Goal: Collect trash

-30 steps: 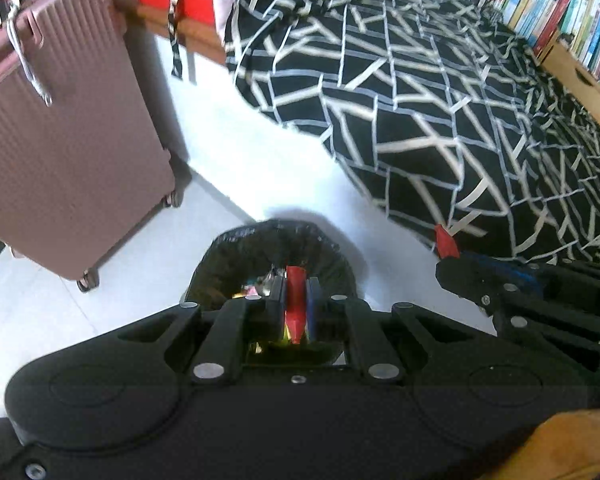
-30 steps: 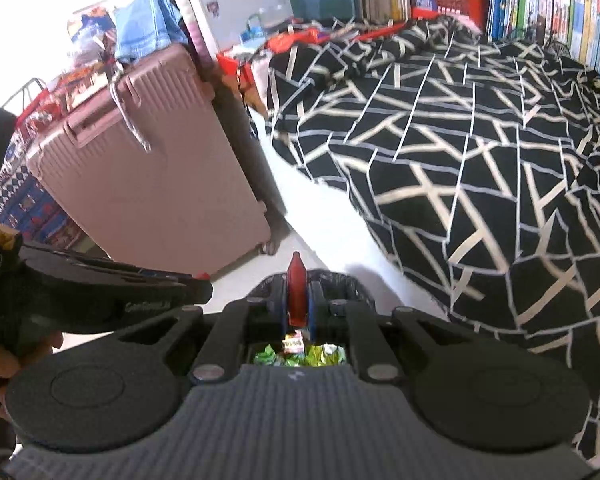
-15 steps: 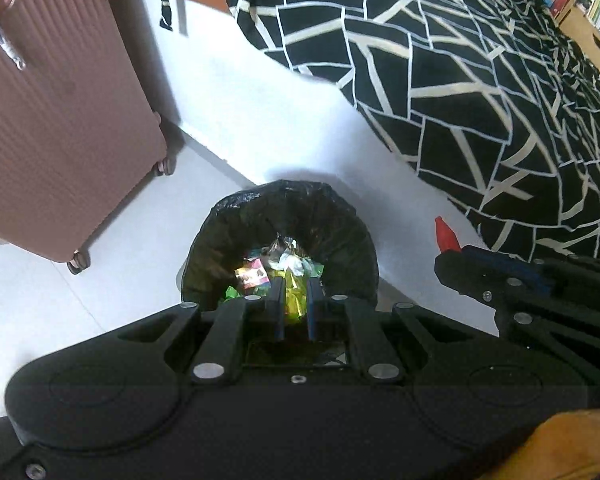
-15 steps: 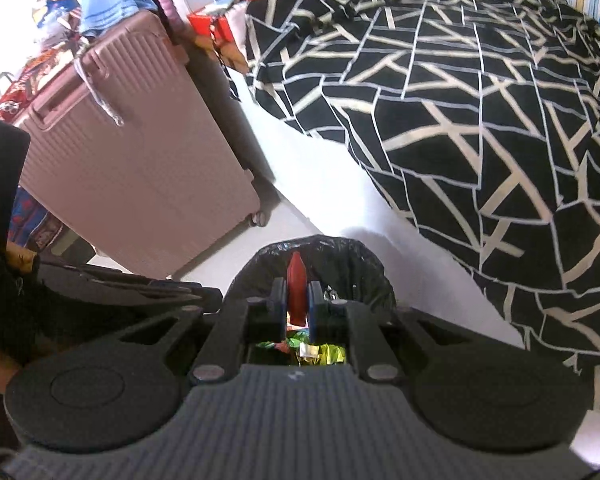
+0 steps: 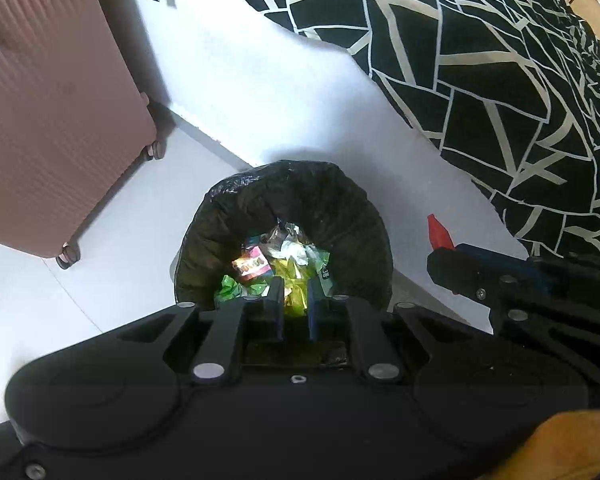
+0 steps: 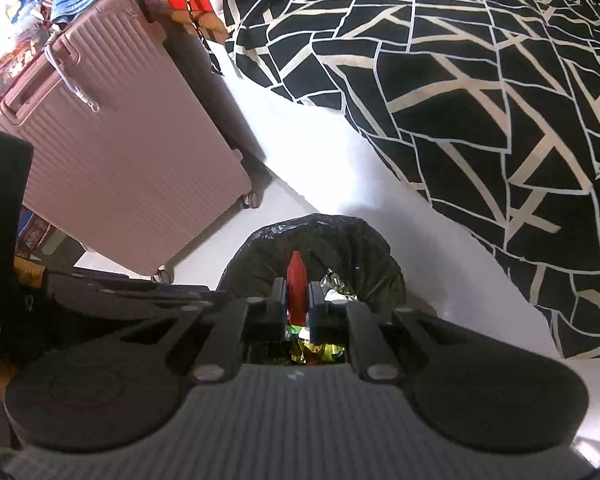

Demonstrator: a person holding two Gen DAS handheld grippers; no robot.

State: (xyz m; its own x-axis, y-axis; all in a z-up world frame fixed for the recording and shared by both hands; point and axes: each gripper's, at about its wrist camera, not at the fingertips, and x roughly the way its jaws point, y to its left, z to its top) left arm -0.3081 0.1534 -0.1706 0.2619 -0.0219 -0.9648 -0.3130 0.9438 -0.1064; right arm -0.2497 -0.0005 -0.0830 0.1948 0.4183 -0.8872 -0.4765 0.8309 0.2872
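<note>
- White tile floor point(image 5: 112, 240) beside one bed under a black-and-cream geometric blanket point(image 6: 480, 80).
- One pink ribbed suitcase point(image 6: 112, 152), upright on its wheels, left of the bin.
- One bin with a black trash bag point(image 5: 332, 200), colourful wrappers point(image 5: 284, 264) piled inside.
- Two grippers, both pointing down over it: right gripper point(image 6: 296, 300) is clamped on one red piece point(image 6: 296, 280); left gripper point(image 5: 296, 300) has jaws nearly together, looks like nothing held.
</note>
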